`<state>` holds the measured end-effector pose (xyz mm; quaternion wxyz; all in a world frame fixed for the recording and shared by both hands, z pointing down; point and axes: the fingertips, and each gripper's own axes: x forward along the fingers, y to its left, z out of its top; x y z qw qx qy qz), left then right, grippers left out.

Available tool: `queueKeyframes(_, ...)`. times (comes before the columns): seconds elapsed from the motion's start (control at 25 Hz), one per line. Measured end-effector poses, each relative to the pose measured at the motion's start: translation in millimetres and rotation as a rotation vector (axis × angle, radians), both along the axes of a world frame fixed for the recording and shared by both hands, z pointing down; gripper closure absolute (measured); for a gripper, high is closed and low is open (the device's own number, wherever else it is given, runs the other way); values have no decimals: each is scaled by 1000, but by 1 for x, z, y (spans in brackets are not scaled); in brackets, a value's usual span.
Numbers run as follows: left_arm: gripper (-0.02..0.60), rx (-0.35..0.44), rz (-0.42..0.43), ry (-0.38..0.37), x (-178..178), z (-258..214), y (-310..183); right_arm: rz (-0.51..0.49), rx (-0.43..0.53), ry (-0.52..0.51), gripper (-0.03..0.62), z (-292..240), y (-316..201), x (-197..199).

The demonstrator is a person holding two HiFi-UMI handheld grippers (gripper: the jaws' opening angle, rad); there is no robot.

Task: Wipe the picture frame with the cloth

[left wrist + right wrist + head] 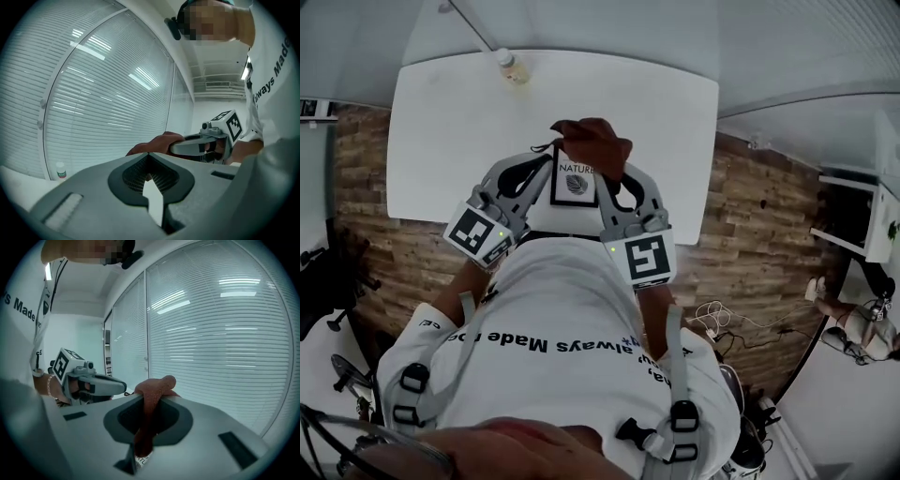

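Observation:
The picture frame (574, 180), dark-edged with a white leaf print, is held up over the white table (441, 141). My left gripper (546, 174) is shut on its left edge, which shows as a white strip (153, 200) between the jaws. A reddish-brown cloth (592, 141) drapes over the frame's top. My right gripper (610, 178) is shut on the cloth (150, 413) at the frame's right side. The left gripper view shows the cloth (154, 143) and the right gripper (206, 143) beyond it. The right gripper view shows the left gripper (89, 383) opposite.
A small bottle (514, 67) stands at the table's far edge, also visible as the bottle (60, 170) by the blinds. Window blinds (220, 348) run behind the table. Wood flooring (356, 197) lies on both sides, with cables (722, 319) at the right.

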<state>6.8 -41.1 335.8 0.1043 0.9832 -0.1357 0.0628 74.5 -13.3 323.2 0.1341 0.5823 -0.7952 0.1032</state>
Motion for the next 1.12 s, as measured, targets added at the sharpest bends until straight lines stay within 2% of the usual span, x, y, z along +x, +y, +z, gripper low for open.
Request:
queueKeyframes(0.32, 580, 66, 7, 60, -11, -44, 16, -7, 98, -23, 579, -53, 9, -14)
queueKeyframes(0.56, 580, 104, 8, 116, -11, -66, 24, -18, 139, -60, 579, -71, 14, -20)
queueKeyframes(0.76, 580, 127, 15, 129, -5, -72, 28, -24, 152, -54, 579, -76, 16, -21)
queueKeyframes(0.88, 580, 121, 28, 104, -5, -70, 27, -20, 158, -54, 579, -79, 14, -22)
queueKeyframes(1.12, 580, 133, 20, 100, -11, -72, 25, -13, 158, -55, 579, -79, 15, -21)
